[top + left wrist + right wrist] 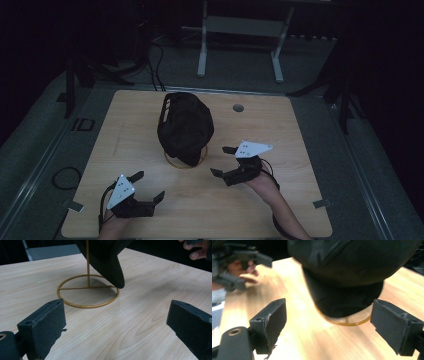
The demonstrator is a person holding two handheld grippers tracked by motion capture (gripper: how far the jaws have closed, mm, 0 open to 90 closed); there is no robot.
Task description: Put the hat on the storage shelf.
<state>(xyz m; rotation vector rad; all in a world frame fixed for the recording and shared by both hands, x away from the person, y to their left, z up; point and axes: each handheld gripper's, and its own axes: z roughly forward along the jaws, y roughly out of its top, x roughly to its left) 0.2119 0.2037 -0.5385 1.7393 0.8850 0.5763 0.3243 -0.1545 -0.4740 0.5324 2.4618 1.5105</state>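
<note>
From my right tongs (328, 323) I see both black jaws standing wide apart with nothing between them. Ahead of them a black cap (352, 267) hangs over the counter (294, 340), its brim dipping down toward the wood. Under the brim a curve of a gold wire stand (348, 323) peeks out. At upper left, blurred, the left tongs (239, 262) sit in a hand (242, 271).

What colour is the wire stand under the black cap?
Gold; the stand shows best in the left gripper view.
</note>
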